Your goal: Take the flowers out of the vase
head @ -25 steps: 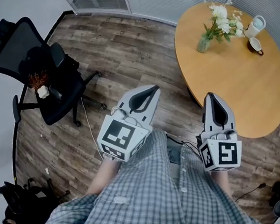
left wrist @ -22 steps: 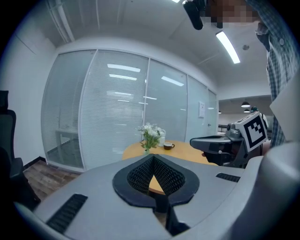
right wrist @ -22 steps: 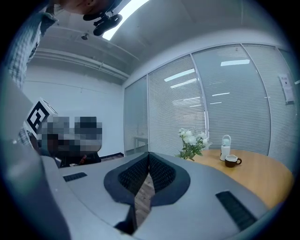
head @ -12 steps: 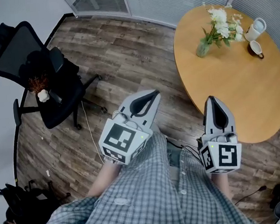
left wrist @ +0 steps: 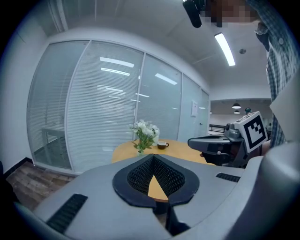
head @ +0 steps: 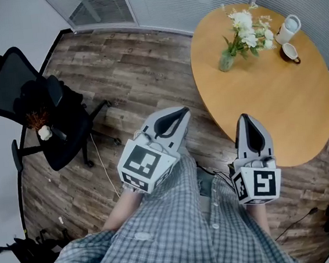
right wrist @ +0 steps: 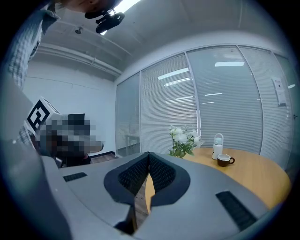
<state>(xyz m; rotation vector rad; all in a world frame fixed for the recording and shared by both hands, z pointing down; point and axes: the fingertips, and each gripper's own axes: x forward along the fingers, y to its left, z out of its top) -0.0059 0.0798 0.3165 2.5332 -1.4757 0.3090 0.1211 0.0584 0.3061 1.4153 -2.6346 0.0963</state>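
Both clenched on nothing, my left gripper [head: 181, 112] and right gripper [head: 245, 118] face the table [head: 291, 114], where the flowers [head: 245, 23] stand in the vase [head: 226, 62], well apart from either. I'd close in, open one, and pinch the stems just above the rim.

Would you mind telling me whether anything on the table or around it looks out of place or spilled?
Nothing on the table is spilled: the vase with flowers, the white jug and the cup stand upright. The only oddity is the office chair, whose seat holds a reddish bundle and a small white thing.
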